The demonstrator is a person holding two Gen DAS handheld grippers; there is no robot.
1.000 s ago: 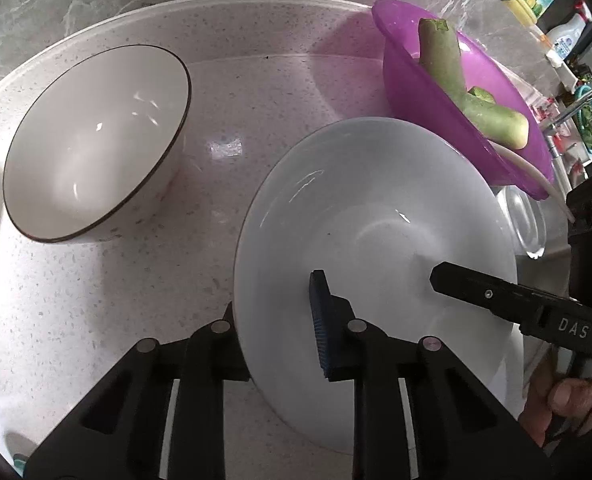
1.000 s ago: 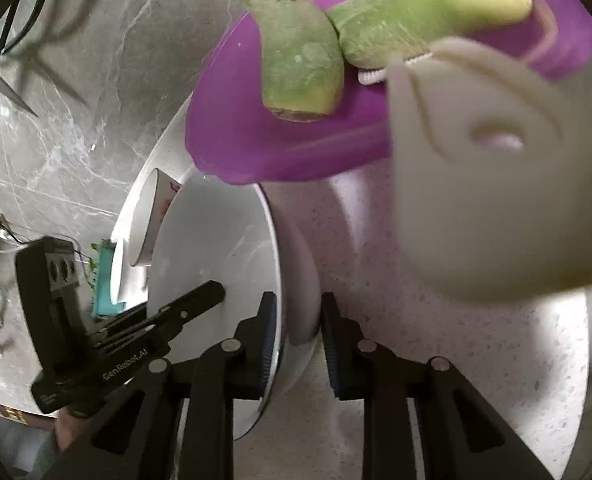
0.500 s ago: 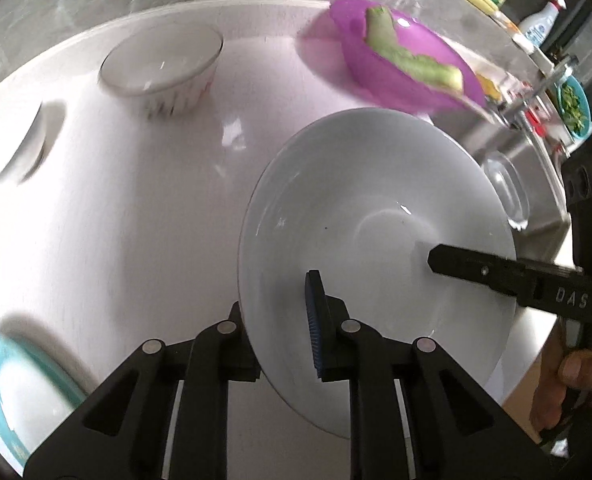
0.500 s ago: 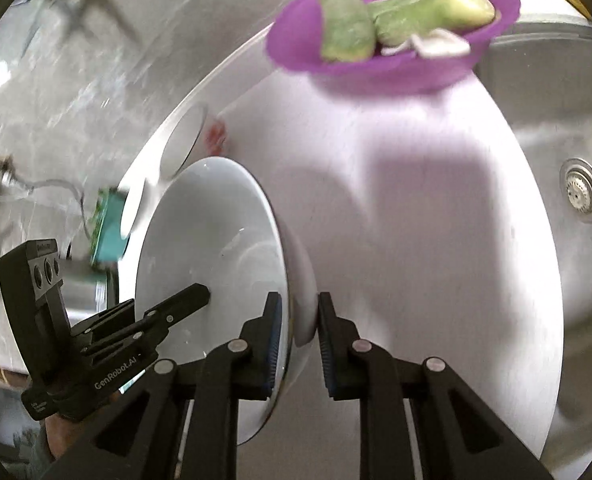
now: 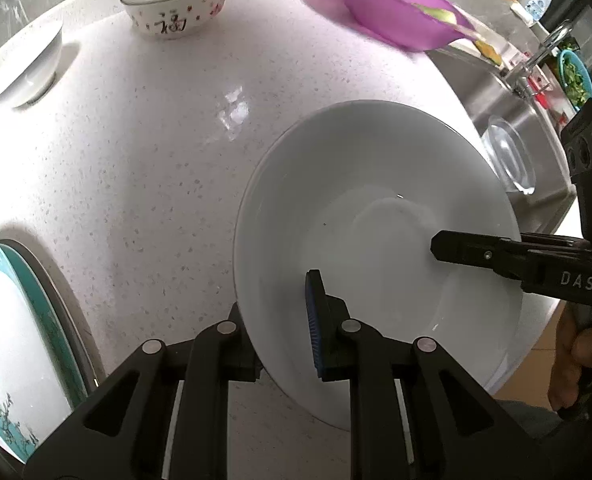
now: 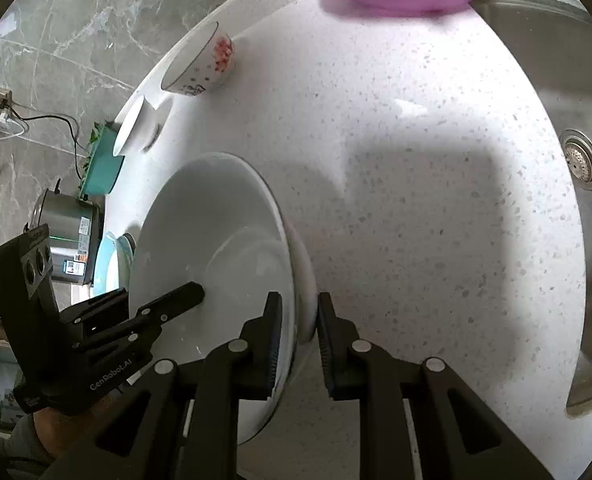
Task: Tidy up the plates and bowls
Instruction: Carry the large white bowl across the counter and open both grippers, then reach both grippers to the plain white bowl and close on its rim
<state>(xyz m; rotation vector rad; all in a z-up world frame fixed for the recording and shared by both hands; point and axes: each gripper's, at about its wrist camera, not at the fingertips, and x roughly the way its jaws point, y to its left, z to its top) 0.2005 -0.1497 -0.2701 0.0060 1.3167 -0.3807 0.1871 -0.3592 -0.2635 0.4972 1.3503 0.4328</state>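
Observation:
A large white deep plate (image 5: pixel 375 216) is held above the speckled white counter (image 5: pixel 144 152) by both grippers. My left gripper (image 5: pixel 280 320) is shut on its near-left rim. My right gripper (image 6: pixel 297 328) is shut on the opposite rim of the same plate (image 6: pixel 212 240); it also shows in the left wrist view (image 5: pixel 495 256). A patterned bowl (image 5: pixel 176 2) stands at the back, a plain white bowl (image 5: pixel 26 68) at the far left, and a teal-rimmed plate (image 5: pixel 12 344) at the near left.
A purple basin (image 5: pixel 399 20) with green vegetables sits at the back right. The steel sink (image 6: pixel 575 152) lies to the right, with a clear glass dish (image 5: pixel 509 156) in it. A steel pot (image 6: pixel 68 236) and a teal tray (image 6: pixel 102 164) stand beyond the counter's left end.
Both grippers have lifted the white plate higher and drawn it back from the purple basin. The patterned bowl, white bowl and teal-rimmed plate have come into view.

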